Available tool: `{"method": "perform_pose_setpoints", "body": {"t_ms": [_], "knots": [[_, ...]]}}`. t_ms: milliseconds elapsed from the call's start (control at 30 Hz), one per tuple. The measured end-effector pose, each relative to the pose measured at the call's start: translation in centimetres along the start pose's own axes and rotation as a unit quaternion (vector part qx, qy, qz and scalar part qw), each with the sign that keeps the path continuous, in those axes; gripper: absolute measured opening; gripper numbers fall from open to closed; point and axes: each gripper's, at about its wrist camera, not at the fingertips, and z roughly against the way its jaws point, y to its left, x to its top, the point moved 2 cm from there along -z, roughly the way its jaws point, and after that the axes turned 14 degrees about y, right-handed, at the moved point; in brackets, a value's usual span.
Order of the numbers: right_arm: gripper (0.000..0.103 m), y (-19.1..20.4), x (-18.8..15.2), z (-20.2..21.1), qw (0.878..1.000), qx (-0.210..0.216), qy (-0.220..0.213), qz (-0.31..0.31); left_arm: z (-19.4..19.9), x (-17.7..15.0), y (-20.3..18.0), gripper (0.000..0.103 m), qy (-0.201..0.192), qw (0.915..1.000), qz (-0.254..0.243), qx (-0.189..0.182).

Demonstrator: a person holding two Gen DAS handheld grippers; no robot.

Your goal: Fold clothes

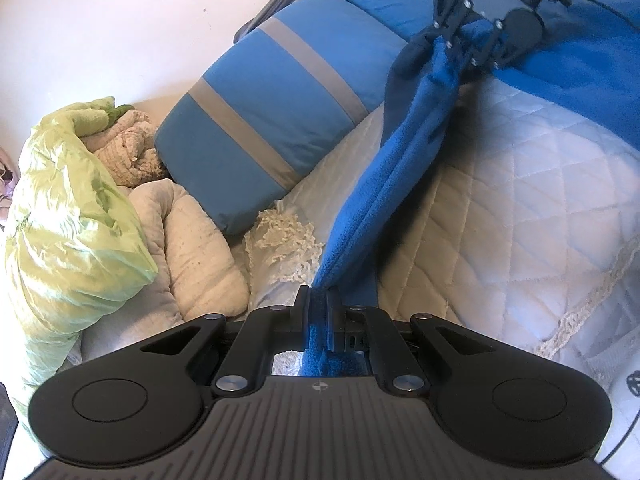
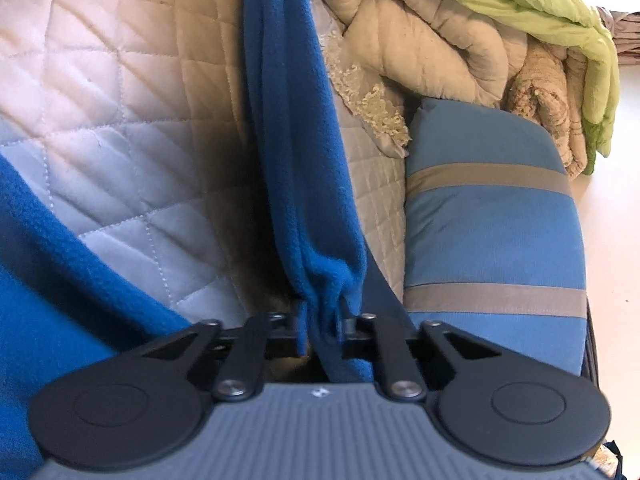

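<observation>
A: Where are the claws?

B: The left claw (image 1: 319,300) is clamped tight on one end of a blue fleece (image 1: 384,168). The right claw (image 2: 322,320) pinches the other end, fabric bunched between its jaws.

A: And the fleece itself?

B: It stretches as a twisted band between the two claws, above a white quilt (image 1: 520,184) on the bed. More blue fleece lies on the quilt to one side.

A: What's nearby?

B: A blue pillow (image 1: 260,120) with grey stripes beside the band. Beyond it, a beige duvet (image 1: 200,248) under a crumpled green cover (image 1: 68,208), against a pale wall (image 1: 120,20).
</observation>
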Motion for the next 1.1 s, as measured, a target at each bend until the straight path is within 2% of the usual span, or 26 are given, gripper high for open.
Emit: {"method": "perform_pose_setpoints", "body": {"t_ms": [67, 267, 433, 500, 567, 600, 633, 767, 867, 1100], "knots": [[0.01, -0.3, -0.1, 0.5, 1.0, -0.01, -0.005, -0.004, -0.2, -0.2, -0.2, 0.004, 0.005, 1.0, -0.006, -0.002], [0.008, -2.1, -1.4, 2.6, 0.997, -0.037, -0.038, -0.051, -0.9, -0.9, -1.4, 0.004, 0.039, 0.9981, 0.002, -0.048], [0.007, -3.4, -2.6, 3.8, 0.996, 0.008, -0.049, -0.073, -0.6, -0.9, -3.0, 0.005, 0.051, 0.9948, -0.012, -0.087], [0.007, -3.8, -3.1, 4.1, 0.995, 0.015, -0.052, -0.078, -0.6, -0.9, -3.4, 0.007, 0.072, 0.9919, -0.007, -0.104], [0.007, -3.7, -3.4, 4.3, 0.995, 0.017, -0.053, -0.082, -0.6, -0.9, -3.0, 0.015, 0.098, 0.9874, 0.019, -0.123], [0.007, -3.8, -3.5, 4.3, 0.995, 0.017, -0.054, -0.083, -0.4, -0.9, -2.7, 0.025, 0.106, 0.9849, 0.036, -0.132], [0.008, -3.8, -3.5, 4.3, 0.995, 0.017, -0.055, -0.085, -0.1, -0.8, -2.2, 0.034, 0.103, 0.9834, 0.056, -0.138], [0.008, -4.1, -3.6, 4.1, 0.993, 0.018, -0.06, -0.099, 2.0, 1.4, -0.2, 0.046, 0.05, 0.975, 0.122, -0.179], [0.008, -4.5, -3.6, 3.9, 0.993, 0.017, -0.061, -0.103, 2.4, 5.0, -0.5, 0.047, 0.021, 0.976, 0.107, -0.188], [0.008, -5.5, -3.3, 3.5, 0.99, 0.026, -0.06, -0.121, 0.8, 12.9, -4.0, 0.047, -0.037, 0.9821, 0.049, -0.178]]}}
